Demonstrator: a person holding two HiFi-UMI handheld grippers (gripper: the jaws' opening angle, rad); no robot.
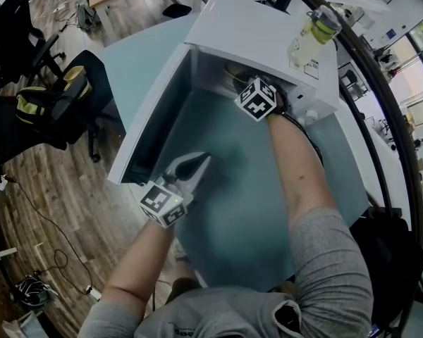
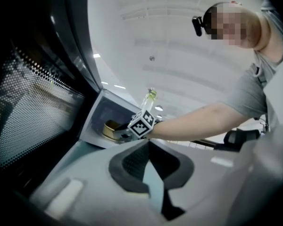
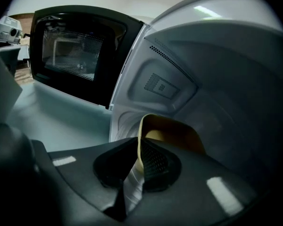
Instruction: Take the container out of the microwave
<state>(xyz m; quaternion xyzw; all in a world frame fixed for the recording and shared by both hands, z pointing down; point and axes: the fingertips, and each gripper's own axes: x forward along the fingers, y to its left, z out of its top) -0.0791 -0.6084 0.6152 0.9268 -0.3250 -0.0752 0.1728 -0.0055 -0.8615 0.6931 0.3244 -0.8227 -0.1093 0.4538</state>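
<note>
Your two forearms sit nearest the lens, left forearm and right forearm, both reaching out over the teal counter.

Count:
- two tongs
- one white microwave, with its one door swung wide to your left
- one container
- one bottle
- black chairs, at least two, on the wood floor left of the counter

Your right tongs are inside the microwave cavity, angled downward. They are pinching the near rim of the container: one pad lies outside the wall and the meshed pad lies inside it.

The container is round and tan-gold. It sits on the cavity floor towards the back, directly ahead of the right tongs. The left gripper view shows it low in the cavity, with your marker cube just in front of it.

Your left tongs are pressed together at the tips with nothing between them. They are held level over the counter, just beside the open door and well apart from the container. You cannot tell whether they touch the door.

Containers and contents: the tan container shows only its own inner wall, and its bottom is hidden behind the pads. The clear bottle has a yellow-green band and stands upright on top of the microwave near its right edge. Its fill cannot be read.
</note>
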